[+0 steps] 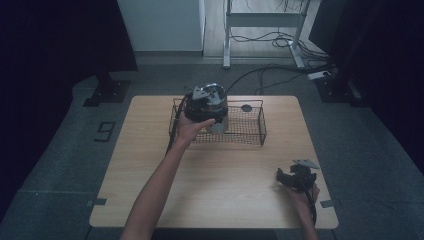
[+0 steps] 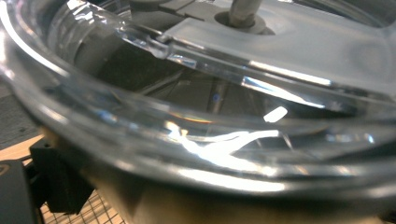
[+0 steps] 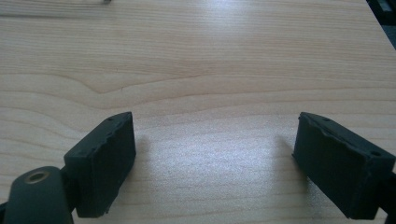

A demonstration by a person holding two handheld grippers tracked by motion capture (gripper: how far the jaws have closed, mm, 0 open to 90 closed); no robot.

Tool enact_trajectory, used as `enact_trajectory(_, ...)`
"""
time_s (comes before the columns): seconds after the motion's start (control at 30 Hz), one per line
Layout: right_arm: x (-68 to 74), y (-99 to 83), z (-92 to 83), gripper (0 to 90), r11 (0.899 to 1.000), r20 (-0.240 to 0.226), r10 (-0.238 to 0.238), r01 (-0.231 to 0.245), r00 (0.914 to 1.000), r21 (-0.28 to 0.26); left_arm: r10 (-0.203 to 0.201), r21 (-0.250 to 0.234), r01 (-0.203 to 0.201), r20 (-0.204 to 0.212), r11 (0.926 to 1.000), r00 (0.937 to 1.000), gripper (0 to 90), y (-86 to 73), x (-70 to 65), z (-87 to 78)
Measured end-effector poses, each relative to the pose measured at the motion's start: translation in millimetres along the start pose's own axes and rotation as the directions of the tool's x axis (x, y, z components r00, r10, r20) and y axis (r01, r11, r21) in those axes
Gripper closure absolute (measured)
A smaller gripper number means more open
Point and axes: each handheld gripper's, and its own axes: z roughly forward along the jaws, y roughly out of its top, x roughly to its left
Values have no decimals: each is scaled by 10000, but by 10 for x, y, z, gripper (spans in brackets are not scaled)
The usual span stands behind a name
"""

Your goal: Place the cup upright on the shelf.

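A light wooden table stood in a dim room. Its top was pale, with wavy grain lines that showed well in the right gripper view. The floor around it was grey. A dark number mark lay on the floor just left of the table. Black curtains hung on the left side of the room, and it was dark on the right side too. Far back stood a white wall panel and the legs of a metal frame. Black cables lay loose on the floor under it.

A black wire basket sat on the far part of the table. A small dark round thing was at its back edge.

The left hand held the left gripper over the left end of the basket. A clear round container was right under it, in the basket. In the left gripper view the shiny clear rim was very close and blurry. The gripper looked to be on the container, but I could not tell if its jaws were tight or loose.

The right gripper rested low near the right front corner of the table, in the right hand. Its two black jaws stood wide apart, with only bare wood between them.
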Motion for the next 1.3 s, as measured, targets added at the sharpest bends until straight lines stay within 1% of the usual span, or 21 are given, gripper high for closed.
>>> enact_trajectory(0.13,0,0,0,125,10000,-7,-6,6,10000,2,138,120,-138,23,9998,9999,41,34,-3,70)
enact_trajectory(0.17,-1,0,0,125,10000,-10,-22,22,10000,0,154,231,-153,-52,9996,9999,41,38,3,113)
enact_trajectory(0.2,-1,0,0,125,10000,-10,-22,22,10000,0,154,231,-153,-52,9996,9999,41,38,3,113)
enact_trajectory(0.3,-1,-1,0,125,10000,-7,-24,24,10000,0,144,338,-138,-161,9993,9998,40,39,19,181)
enact_trajectory(0.4,-2,0,0,125,10000,-6,-28,28,10000,-4,103,290,-96,-238,9995,9997,41,49,40,237)
enact_trajectory(0.53,-2,0,0,126,10000,-4,-32,32,10000,-7,134,356,-127,-203,9993,9997,40,46,49,311)
enact_trajectory(0.7,-2,1,1,125,10000,-3,-26,26,10000,-8,69,451,-57,-246,9990,9997,41,14,85,385)
enact_trajectory(0.8,-3,1,2,125,10000,-12,-35,35,10000,-11,8,607,15,-376,9982,9993,40,-30,119,451)
enact_trajectory(0.87,-3,1,2,125,10000,-12,-33,33,10000,-9,34,682,-6,-406,9977,9992,40,-43,130,468)
enact_trajectory(1.03,-3,1,2,125,10000,-15,-34,34,10000,-10,-123,846,168,-533,9963,9985,40,-129,170,586)
enact_trajectory(1.1,-3,1,2,125,10000,-15,-33,33,10000,-8,-96,921,144,-532,9956,9985,40,-143,176,601)
enact_trajectory(1.23,-5,2,4,125,10000,-17,-63,63,10000,-25,-303,973,353,-521,9946,9982,40,-203,176,673)
enact_trajectory(1.3,-5,3,5,125,10000,-22,-56,56,10000,-17,-315,993,364,-507,9944,9982,40,-212,172,683)
